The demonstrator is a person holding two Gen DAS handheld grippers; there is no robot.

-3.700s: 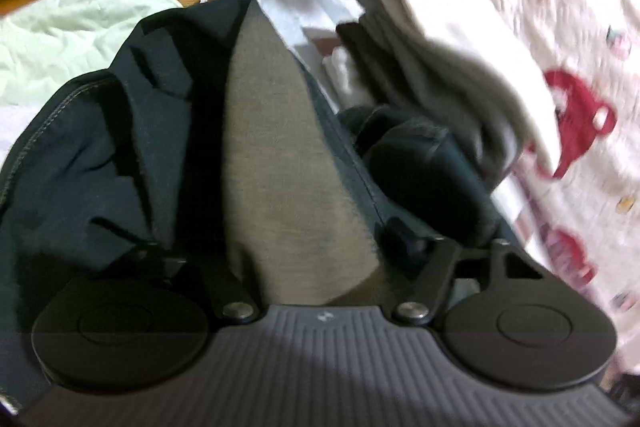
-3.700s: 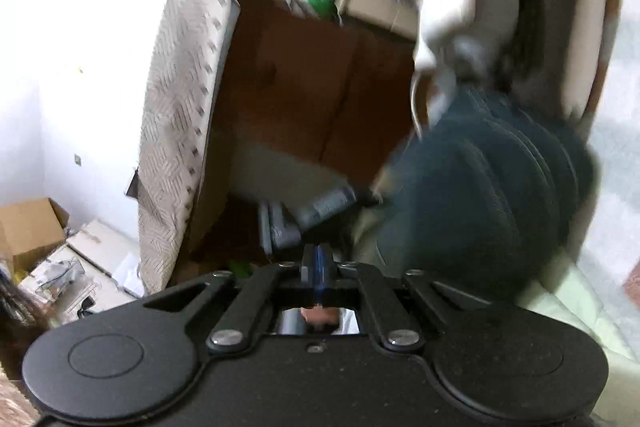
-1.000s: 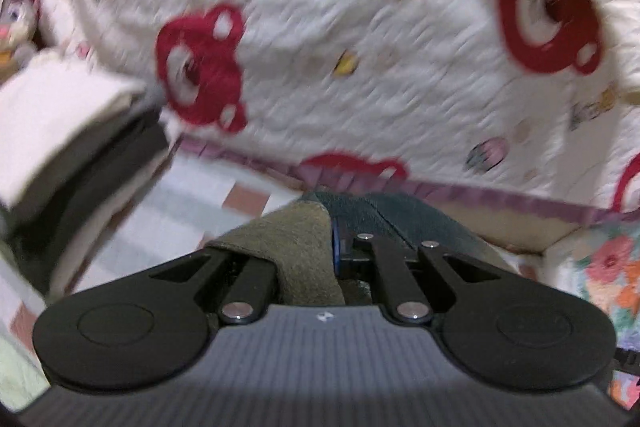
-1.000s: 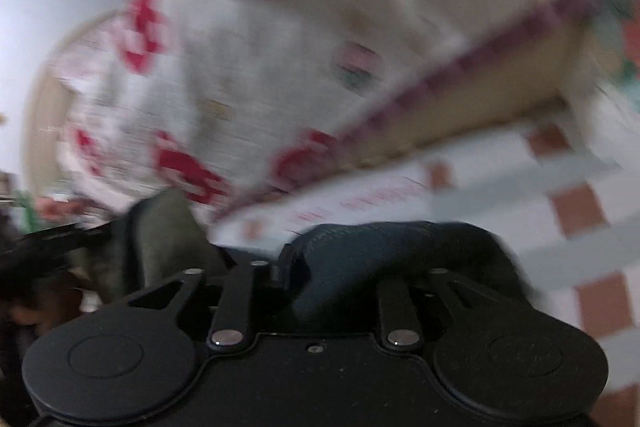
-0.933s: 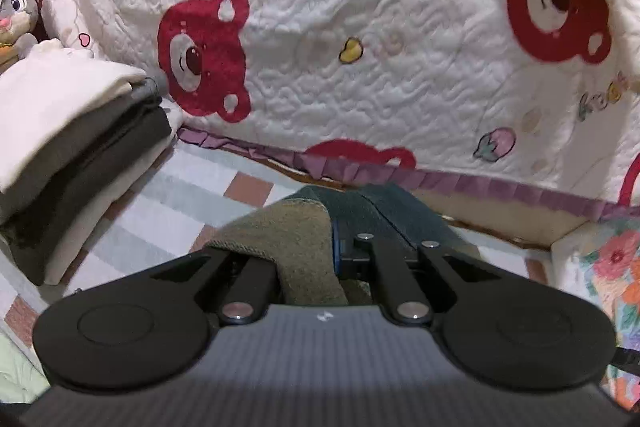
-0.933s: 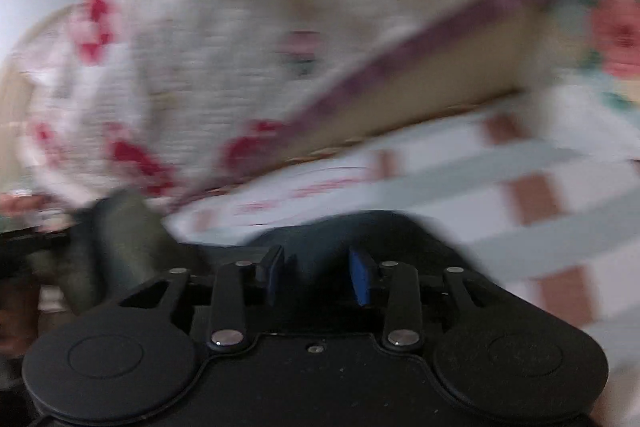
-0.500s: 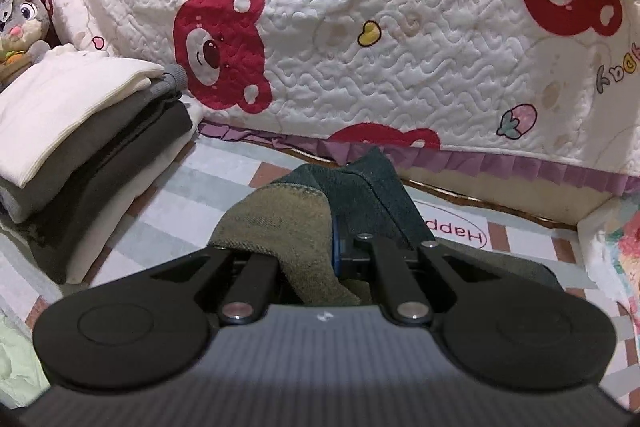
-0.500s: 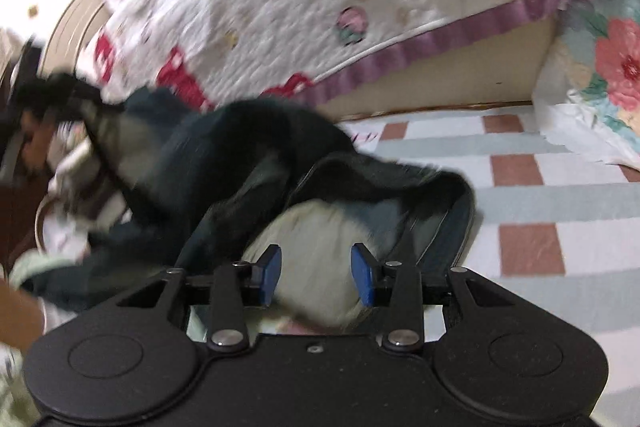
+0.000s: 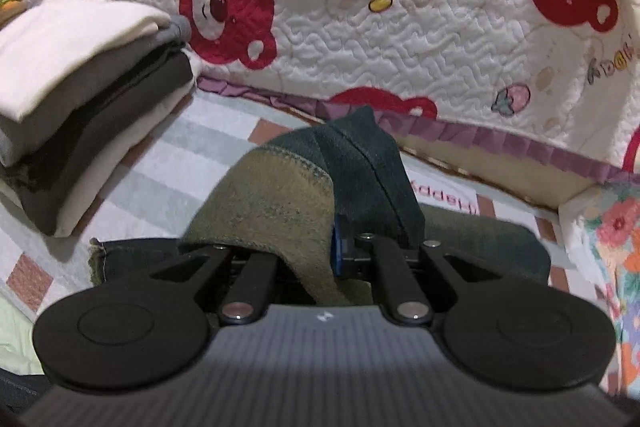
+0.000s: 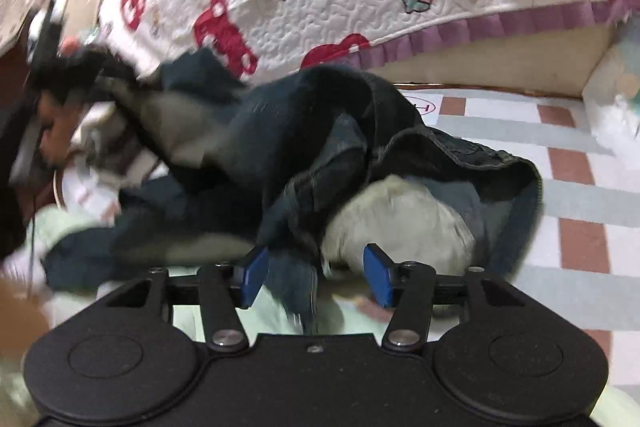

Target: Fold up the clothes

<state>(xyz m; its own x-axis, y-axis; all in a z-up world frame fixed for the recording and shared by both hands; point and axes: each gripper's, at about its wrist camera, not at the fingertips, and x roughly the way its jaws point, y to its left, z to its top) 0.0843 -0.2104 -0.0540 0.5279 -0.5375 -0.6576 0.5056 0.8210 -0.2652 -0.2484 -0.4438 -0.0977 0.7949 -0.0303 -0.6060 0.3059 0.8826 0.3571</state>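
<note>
Left gripper (image 9: pixel 320 251) clamped on jeans (image 9: pixel 360 155); right gripper (image 10: pixel 316 277) apart; sheet lettering unreadable.

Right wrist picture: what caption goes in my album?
Open right gripper hovers at crumpled dark jeans on a checked sheet.

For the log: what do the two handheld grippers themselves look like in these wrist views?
Both are matte black with two round discs, silver screws and blue pads on the fingers. The left gripper has a grey ribbed body bearing a small white mark. The right gripper has a plain black body and blue fingertips. No cables or sleeves are visible.
</note>
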